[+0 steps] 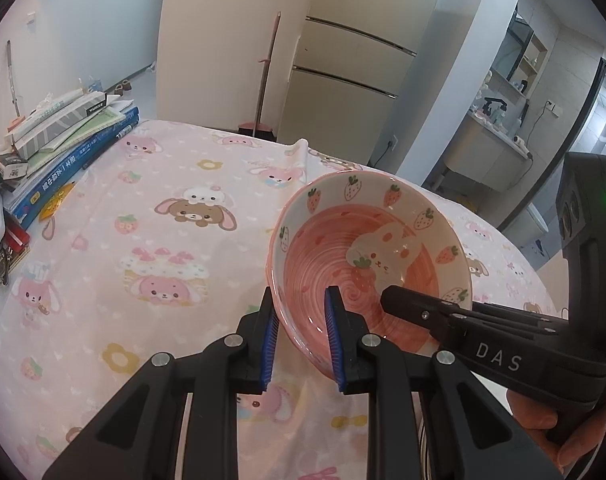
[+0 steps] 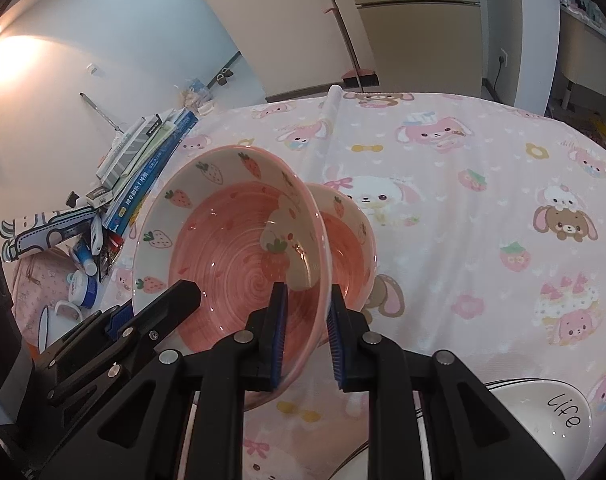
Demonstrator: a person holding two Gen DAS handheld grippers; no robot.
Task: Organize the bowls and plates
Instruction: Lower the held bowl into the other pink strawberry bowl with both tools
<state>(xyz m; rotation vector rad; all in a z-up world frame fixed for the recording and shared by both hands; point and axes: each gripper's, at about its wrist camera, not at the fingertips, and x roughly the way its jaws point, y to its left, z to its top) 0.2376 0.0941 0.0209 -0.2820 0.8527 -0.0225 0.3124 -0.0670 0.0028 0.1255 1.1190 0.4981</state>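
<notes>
Blue-padded left gripper (image 1: 301, 330) is clamped on the near rim of a pink strawberry bowl (image 1: 367, 248), one finger inside, one outside. Right gripper (image 2: 305, 330) pinches the same bowl's (image 2: 231, 240) opposite rim. Bowl is tilted, held between both tools above the pink bunny-print tablecloth (image 1: 143, 240). Behind it in the right view, a second strawberry bowl (image 2: 353, 240). White "life" bowl (image 2: 551, 412) at near right. Book stack (image 1: 67, 148) at far left edge.
</notes>
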